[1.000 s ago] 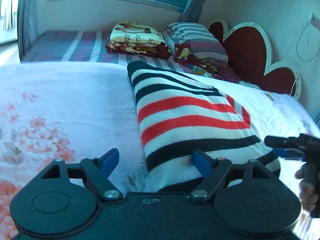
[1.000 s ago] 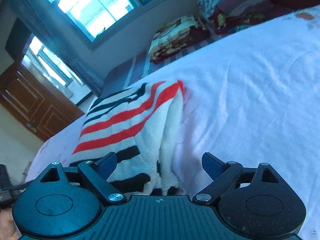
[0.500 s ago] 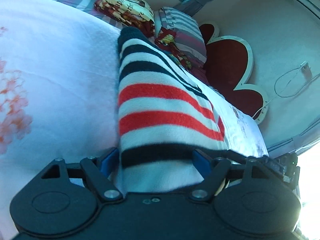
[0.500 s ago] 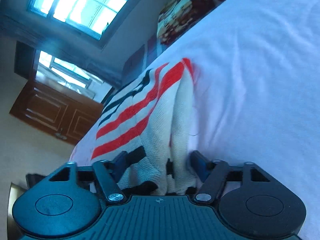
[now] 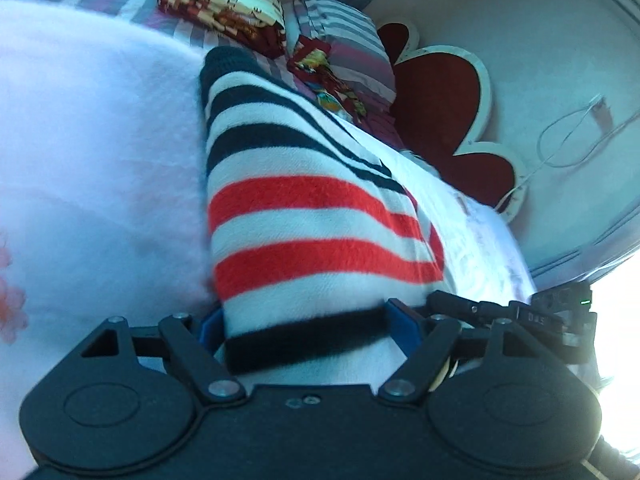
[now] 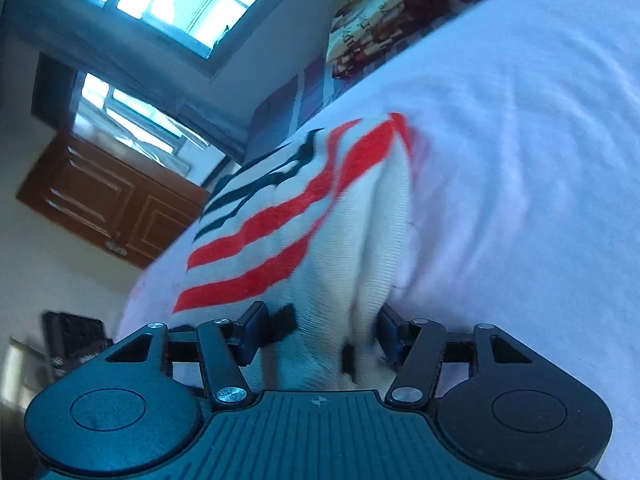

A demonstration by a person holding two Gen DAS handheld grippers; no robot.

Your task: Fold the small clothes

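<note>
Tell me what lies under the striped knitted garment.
The red, white and black striped knitted garment lies on a white fleecy blanket covering the bed. Whatever sits directly beneath the garment is hidden by it.

No legible txt; print on folded blanket (image 6: 372, 20) too blurry.

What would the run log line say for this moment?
left gripper: around striped sweater hem | right gripper: around bunched edge | sweater on white blanket

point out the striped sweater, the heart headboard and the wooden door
striped sweater (image 5: 320, 220), left wrist view, on a red stripe
heart headboard (image 5: 440, 100), left wrist view, on its red panel
wooden door (image 6: 100, 196), right wrist view, on a brown door panel
</note>
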